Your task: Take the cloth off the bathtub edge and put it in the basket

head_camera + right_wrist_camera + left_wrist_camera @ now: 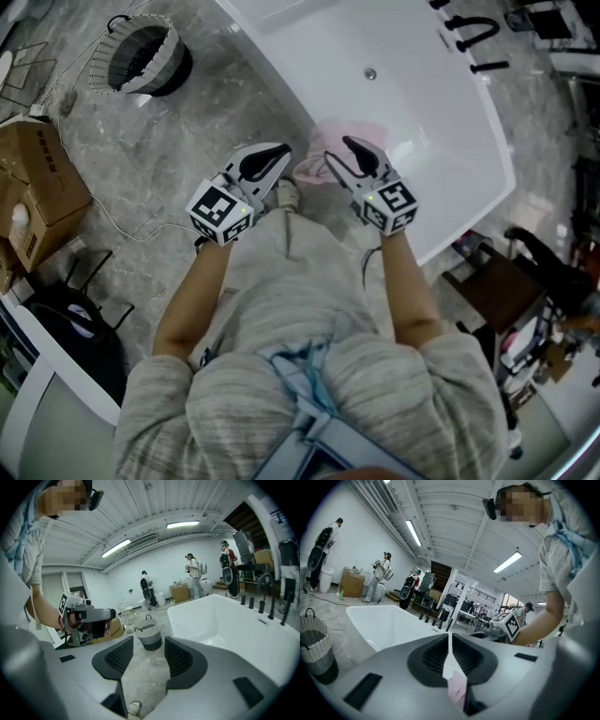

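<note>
Looked steeply down on a white bathtub (305,80) standing on a grey stone floor (216,112). Found the pink cloth (354,136) bunched at the bathtub's near edge, just beyond the tips of both grippers. Had the left gripper (279,155) closed tight, jaws together on what seemed a corner of that cloth, with little of it showing between the pads. Held the right gripper (337,150) just beside the cloth's near side, jaws apart and nothing between them. Saw through that gap the basket (150,637) upright on the floor, and a shoe (135,708) lower down. From above, made out the basket well apart from the bathtub edge, off to the left, with a cardboard box (37,187) nearer on that side. Noted black taps (473,37) at the bathtub's far rim.
</note>
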The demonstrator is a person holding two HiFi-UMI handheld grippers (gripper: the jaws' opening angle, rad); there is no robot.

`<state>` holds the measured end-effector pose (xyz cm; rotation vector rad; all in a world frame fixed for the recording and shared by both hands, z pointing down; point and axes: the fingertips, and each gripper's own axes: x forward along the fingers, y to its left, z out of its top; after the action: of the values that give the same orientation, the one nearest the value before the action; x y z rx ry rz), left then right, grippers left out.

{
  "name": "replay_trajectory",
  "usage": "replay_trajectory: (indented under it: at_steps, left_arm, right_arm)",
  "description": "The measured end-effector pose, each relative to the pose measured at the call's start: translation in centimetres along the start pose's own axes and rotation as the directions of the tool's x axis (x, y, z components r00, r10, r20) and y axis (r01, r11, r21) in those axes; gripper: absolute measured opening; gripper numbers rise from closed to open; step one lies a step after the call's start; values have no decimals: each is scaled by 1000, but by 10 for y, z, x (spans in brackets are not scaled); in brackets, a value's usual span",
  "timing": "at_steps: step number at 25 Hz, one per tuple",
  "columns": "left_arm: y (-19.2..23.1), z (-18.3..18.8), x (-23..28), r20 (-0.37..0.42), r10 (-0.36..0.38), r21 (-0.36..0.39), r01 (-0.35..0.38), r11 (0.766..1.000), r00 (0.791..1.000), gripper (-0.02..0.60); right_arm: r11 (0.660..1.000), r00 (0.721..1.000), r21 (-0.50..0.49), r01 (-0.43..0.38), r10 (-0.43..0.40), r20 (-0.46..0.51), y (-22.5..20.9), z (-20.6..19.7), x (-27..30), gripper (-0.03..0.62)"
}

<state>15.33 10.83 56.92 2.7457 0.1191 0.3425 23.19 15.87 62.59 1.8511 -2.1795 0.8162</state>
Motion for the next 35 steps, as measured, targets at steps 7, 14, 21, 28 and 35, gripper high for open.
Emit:
replay_trajectory:
  at_steps: [7, 14, 21, 28, 35]
  left_arm:
    - [5, -29, 20, -63, -10, -17, 9, 1000, 998, 34]
    - [9, -70, 32, -146, -60, -36, 56, 998, 987, 61]
    - [-5, -117, 65, -292, -180, 4, 189, 982, 939, 108]
    - [-15, -156, 106, -443, -259, 43, 309, 950, 858, 194]
    - [-26, -211, 135, -601, -296, 52, 406, 912, 743, 306]
  right_arm:
    - [996, 988, 27, 86, -81, -129, -38, -58, 3, 216]
    - [990, 950, 20, 139, -128, -284, -58, -120, 6, 242]
    - [979, 907, 14, 205, -185, -377, -88, -162, -14, 242]
    - [976, 867, 23, 217, -182, -465, -111, -197, -34, 272]
    - [991, 817, -13, 135, -119, -565, -112, -223, -39, 331]
